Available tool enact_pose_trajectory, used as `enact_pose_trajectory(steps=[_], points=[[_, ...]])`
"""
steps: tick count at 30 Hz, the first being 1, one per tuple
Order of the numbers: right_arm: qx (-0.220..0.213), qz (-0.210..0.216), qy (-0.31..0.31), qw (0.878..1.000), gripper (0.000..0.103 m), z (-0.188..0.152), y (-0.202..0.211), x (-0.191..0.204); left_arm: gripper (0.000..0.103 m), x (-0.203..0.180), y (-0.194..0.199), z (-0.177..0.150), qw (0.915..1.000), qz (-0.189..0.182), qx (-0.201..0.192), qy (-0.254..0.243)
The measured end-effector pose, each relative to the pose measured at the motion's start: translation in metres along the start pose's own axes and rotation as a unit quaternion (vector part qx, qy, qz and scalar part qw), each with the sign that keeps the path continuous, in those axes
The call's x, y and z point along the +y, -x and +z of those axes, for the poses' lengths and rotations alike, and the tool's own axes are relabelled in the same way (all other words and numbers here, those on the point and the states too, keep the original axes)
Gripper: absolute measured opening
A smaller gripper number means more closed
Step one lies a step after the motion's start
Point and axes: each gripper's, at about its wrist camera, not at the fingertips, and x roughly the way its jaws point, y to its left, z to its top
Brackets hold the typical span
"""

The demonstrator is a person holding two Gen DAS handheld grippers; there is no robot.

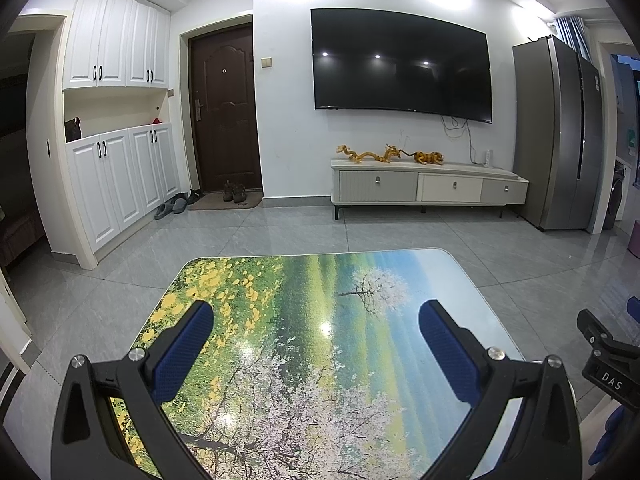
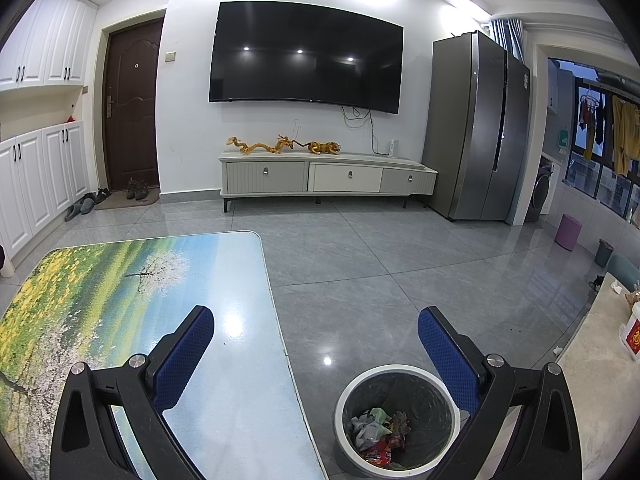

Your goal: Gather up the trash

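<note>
Where the right claw (image 1: 608,356) pokes into the left wrist view, its black side shows the white letters "DAS". Down in the trash can (image 2: 396,372), a red wrapper (image 2: 378,454) has writing on it, but it is too small to read. A white tub (image 2: 632,336) at the far right edge has a red label with a gold mark on it.

The trash can is round, stands upright on the floor (image 2: 380,264) and opens straight up. It sits just beside the right edge of the bench (image 2: 240,400), under the right claw. It has a white rim and a black bag inside. Crumpled paper (image 2: 366,428) and wrappers lie at the bottom.

The left claw (image 1: 316,320) hangs over the bench with its blue fingers (image 1: 188,344) wide apart and nothing between them. The right claw is also spread wide and grips nothing.

The bench top is shiny and shows a picture of yellow flowers, green fields and a white tree. The floor is made of grey tiles. A big dark TV (image 1: 402,64) hangs on the white wall above a low cabinet (image 1: 428,186) with gold dragon figures (image 1: 370,154). A brown door (image 1: 224,108), white cupboards (image 1: 116,36) and a grey fridge (image 1: 560,136) stand around the room.
</note>
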Motion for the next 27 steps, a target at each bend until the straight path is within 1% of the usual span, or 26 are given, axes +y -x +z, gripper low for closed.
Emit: enact_pose_trajectory(steps=[27], points=[[-0.005,-0.008,0.002,1.000,0.103,0.001,0.002,-0.011,0.103,0.002,0.002,-0.002,1.0000,-0.004,0.004,0.007]])
